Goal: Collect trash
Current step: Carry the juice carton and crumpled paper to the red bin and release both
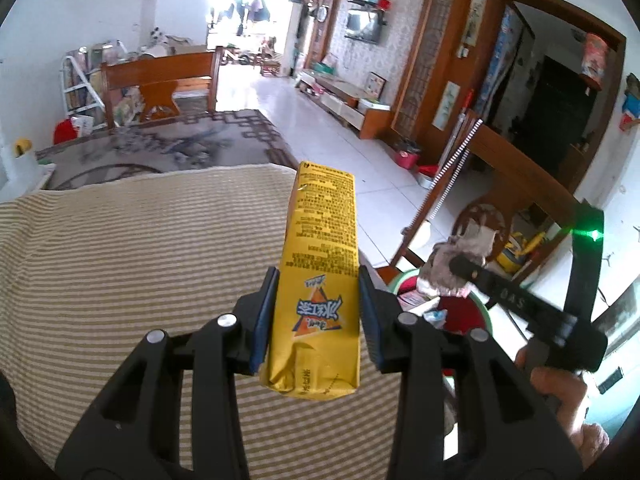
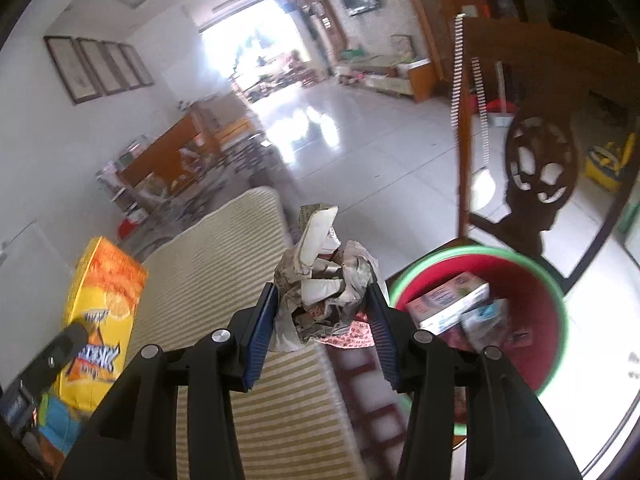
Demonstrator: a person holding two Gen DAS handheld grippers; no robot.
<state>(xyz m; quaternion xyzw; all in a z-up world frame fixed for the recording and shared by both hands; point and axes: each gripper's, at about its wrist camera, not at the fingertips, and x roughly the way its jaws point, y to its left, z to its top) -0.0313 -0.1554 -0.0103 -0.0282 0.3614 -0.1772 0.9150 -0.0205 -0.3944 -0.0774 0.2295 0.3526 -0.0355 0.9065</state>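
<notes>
My left gripper (image 1: 318, 312) is shut on a tall yellow drink carton (image 1: 320, 248), held above a striped cloth (image 1: 140, 264) on the table. The same carton (image 2: 104, 304) shows at the left of the right wrist view. My right gripper (image 2: 322, 320) is shut on a crumpled ball of newspaper (image 2: 320, 276), which hangs near the table's edge. To its right stands a red bin with a green rim (image 2: 536, 276), with a pink box (image 2: 452, 304) and other scraps inside. In the left wrist view the right gripper (image 1: 460, 264) with the paper (image 1: 464, 252) is above that bin (image 1: 460, 320).
A dark wooden chair (image 2: 536, 160) stands just behind the bin. Beyond lies a glossy white tiled floor (image 1: 320, 120), a wooden bench (image 1: 160, 80) and a TV cabinet (image 1: 344, 100) along the right wall. A person's hand (image 1: 560, 392) holds the right gripper.
</notes>
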